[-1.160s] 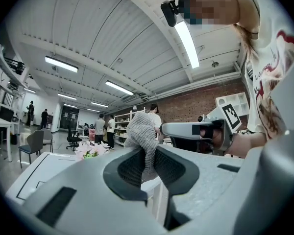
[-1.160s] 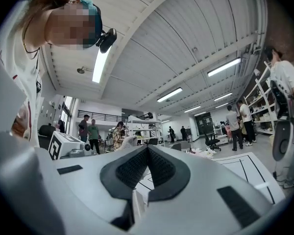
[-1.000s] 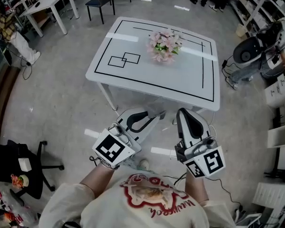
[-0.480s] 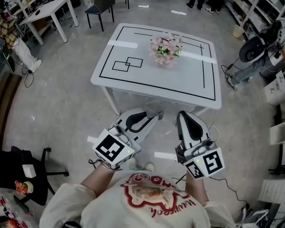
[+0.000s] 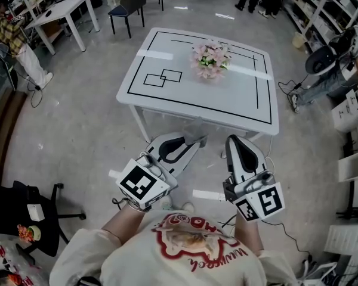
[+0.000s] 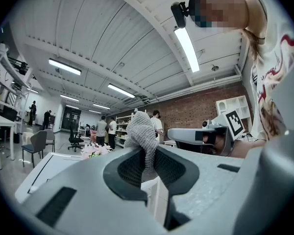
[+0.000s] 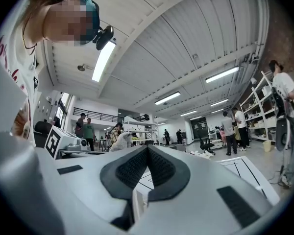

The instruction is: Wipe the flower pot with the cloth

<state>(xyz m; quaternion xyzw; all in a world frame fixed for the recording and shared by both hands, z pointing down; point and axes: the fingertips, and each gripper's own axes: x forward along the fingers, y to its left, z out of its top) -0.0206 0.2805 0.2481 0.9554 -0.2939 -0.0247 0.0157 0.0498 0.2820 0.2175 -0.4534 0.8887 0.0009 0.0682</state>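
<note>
Left gripper [image 6: 146,155] has its fingers clamped on the grey cloth [image 6: 141,131], held level, ready for wiping. Right gripper [image 7: 147,153] is empty, fingers pressed together. The flower pot [image 5: 210,60] sits near the tabletop's [image 5: 227,103] far edge, well apart from both.

The head view looks steeply down on the left gripper [image 5: 197,140], the right gripper [image 5: 231,139] and the farther white table [image 5: 227,100], while each gripper view faces level along its jaws (table shared).
</note>
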